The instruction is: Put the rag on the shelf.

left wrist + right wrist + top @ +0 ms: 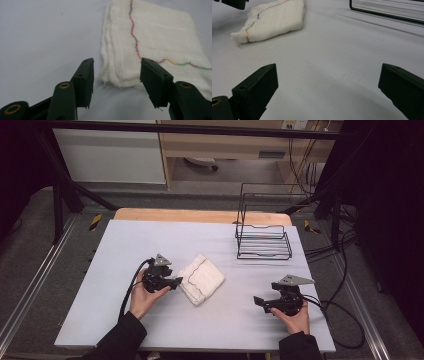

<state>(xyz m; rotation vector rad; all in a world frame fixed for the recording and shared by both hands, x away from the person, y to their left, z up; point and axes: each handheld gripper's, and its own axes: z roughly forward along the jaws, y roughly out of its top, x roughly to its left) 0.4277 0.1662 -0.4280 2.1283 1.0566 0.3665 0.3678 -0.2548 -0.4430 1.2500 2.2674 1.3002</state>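
Folded white cloth (201, 279) lies mid-table, nearer the front edge. Left gripper (116, 75) sits just beside its corner, jaws apart, gripping nothing. Right gripper (327, 87) hovers wide open near the front right corner.

Probably a lab: a grey-covered bench (150, 330) inside a dark metal frame (60, 195), cables (345, 270) trailing at three o'clock.

No words, labels, brand names or numbers can be read anywhere in these views. A blue plate on the wooden furniture (272, 154) at the far side is too small and blurred to make out, and the yellow-and-black striped markers on the floor (95, 221) carry no lettering
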